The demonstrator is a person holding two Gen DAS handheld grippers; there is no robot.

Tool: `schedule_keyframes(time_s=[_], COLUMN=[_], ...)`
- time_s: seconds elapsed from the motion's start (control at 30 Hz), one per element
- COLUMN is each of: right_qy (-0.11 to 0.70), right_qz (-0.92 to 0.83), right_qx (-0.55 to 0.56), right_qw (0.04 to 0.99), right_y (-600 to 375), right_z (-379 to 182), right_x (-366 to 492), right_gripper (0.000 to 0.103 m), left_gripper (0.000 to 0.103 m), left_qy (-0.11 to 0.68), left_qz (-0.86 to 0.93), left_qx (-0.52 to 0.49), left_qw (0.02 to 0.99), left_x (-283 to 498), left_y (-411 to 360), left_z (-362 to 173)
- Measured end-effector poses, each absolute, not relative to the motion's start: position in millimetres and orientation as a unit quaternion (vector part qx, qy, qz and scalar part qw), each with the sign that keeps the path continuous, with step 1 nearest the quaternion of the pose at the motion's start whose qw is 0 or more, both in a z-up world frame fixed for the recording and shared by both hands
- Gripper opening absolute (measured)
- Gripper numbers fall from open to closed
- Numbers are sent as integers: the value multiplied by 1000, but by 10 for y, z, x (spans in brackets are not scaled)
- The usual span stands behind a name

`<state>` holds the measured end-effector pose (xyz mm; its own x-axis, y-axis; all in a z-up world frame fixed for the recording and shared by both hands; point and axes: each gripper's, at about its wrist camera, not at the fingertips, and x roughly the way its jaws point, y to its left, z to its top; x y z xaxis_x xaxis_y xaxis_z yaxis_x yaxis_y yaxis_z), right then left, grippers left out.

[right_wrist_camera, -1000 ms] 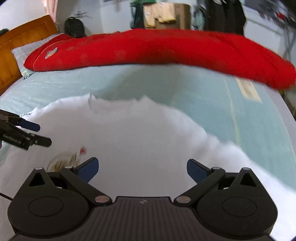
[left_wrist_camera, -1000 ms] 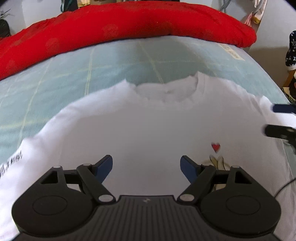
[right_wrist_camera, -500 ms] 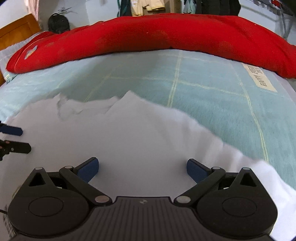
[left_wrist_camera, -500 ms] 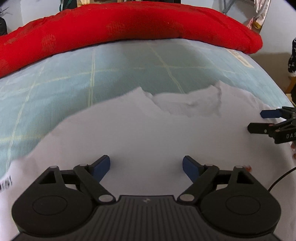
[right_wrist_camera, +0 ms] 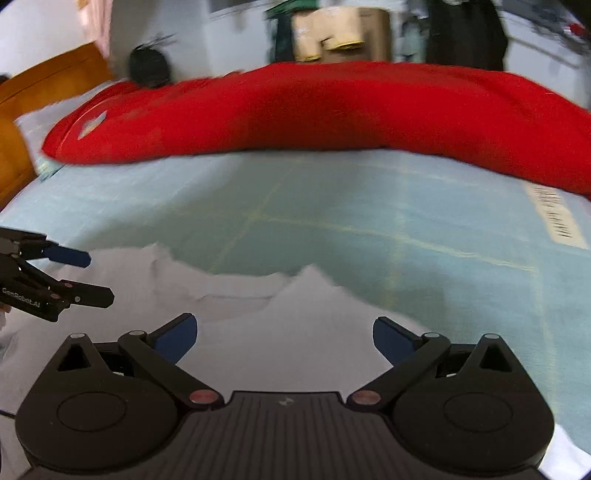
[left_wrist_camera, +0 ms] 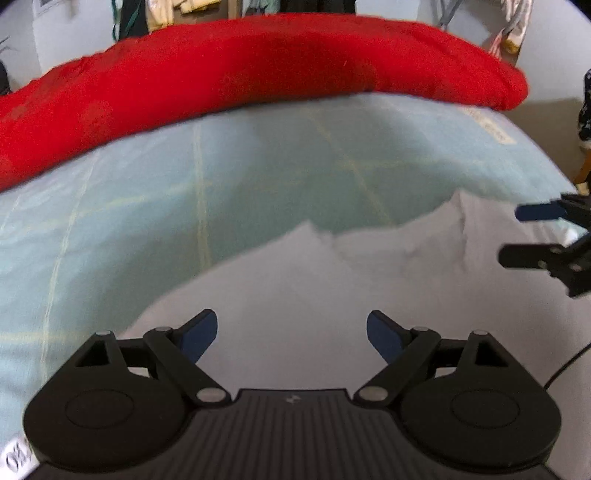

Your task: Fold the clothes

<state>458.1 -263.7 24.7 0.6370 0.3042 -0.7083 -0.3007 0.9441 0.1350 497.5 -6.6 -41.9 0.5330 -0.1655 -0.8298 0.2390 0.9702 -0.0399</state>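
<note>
Looking along the left wrist view:
Left gripper [left_wrist_camera: 291, 334]: jaws spread wide, nothing between the blue fingertips [left_wrist_camera: 199, 334]; it hangs over the white T-shirt.
White T-shirt [left_wrist_camera: 314, 280]: spread flat on the pale green bed cover [left_wrist_camera: 147, 206], its collar opening toward the red quilt; printed lettering shows at the shirt's lower left edge, too blurred to read.
Red quilt [left_wrist_camera: 240, 74]: bunched in a long roll across the far side of the cover, well apart from the shirt.
Right gripper [left_wrist_camera: 532, 234]: over the shirt's right side, jaws apart, nothing gripped.

Right wrist view:
Right gripper [right_wrist_camera: 284, 338]: jaws wide apart and empty, above the shirt [right_wrist_camera: 288, 332], near the collar.
Shirt edge: the cover [right_wrist_camera: 369, 221] lies bare between the collar and the quilt [right_wrist_camera: 314, 110].
Left gripper [right_wrist_camera: 92, 275]: over the shirt's left side, jaws parted, gripping nothing.
Wooden headboard [right_wrist_camera: 44, 85]: past the quilt's left end.
Cardboard box [right_wrist_camera: 340, 33]: behind the quilt, blurred.
</note>
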Motion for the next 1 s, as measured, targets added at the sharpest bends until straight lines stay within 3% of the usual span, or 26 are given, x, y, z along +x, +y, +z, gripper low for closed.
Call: schedule_keyframes(time_s=[0.33,1.0], right_qy=[404,403], right_qz=[126,108], right_qx=[-8,7], right_qw=[906,909], right_y=[-2593,-2717], right_z=[-48,466], right_x=[5104,4648], right_gripper=[103,103], left_gripper=[92,92], left_qy=[468,434], left_qz=[-108,-131], left_qx=[39,74], left_qw=[876,888], left_x=[5069,4514], left_y=[-62,-211], left_z=[-485,40])
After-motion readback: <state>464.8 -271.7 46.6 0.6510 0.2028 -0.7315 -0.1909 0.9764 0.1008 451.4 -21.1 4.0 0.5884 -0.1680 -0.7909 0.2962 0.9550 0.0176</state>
